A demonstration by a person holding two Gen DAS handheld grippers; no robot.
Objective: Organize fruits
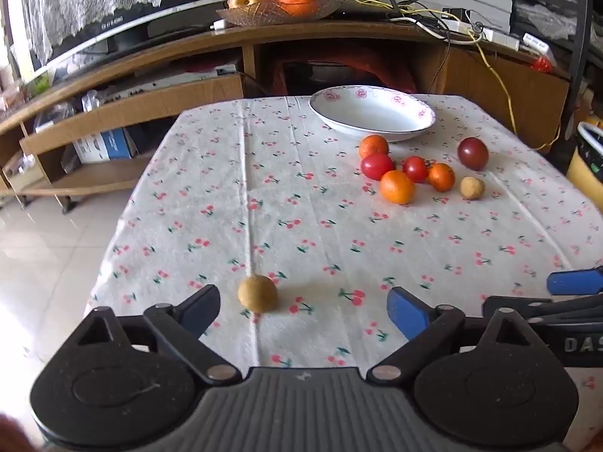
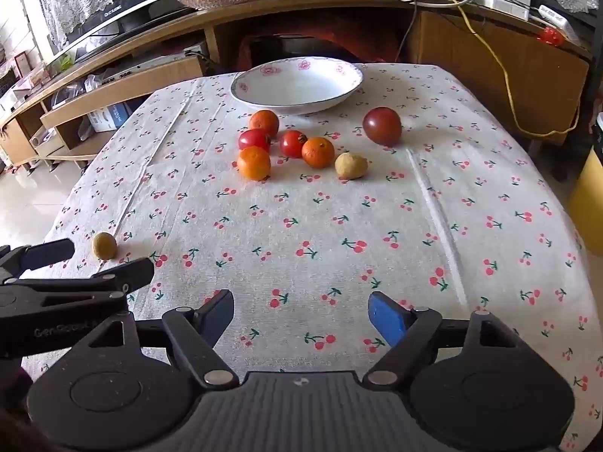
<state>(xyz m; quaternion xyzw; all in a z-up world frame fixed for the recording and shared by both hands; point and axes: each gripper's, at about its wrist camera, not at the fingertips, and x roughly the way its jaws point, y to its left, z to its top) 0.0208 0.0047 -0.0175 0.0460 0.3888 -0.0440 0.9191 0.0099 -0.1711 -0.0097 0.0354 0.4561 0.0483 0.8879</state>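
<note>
Left gripper (image 1: 303,310): jaws spread wide, empty. Small tan fruit (image 1: 257,293): alone on the counter (image 1: 339,233), just ahead of this gripper, toward its left finger; roundish, no marked long axis.

White dish (image 1: 371,116): far edge, empty.

Fruit cluster (image 1: 399,173): tangerines, tomatoes, second tan fruit, just before the dish.

Right gripper (image 2: 301,318): jaws spread, empty; well apart from all fruit.

Judgement: left gripper nearer the stray fruit.
</note>
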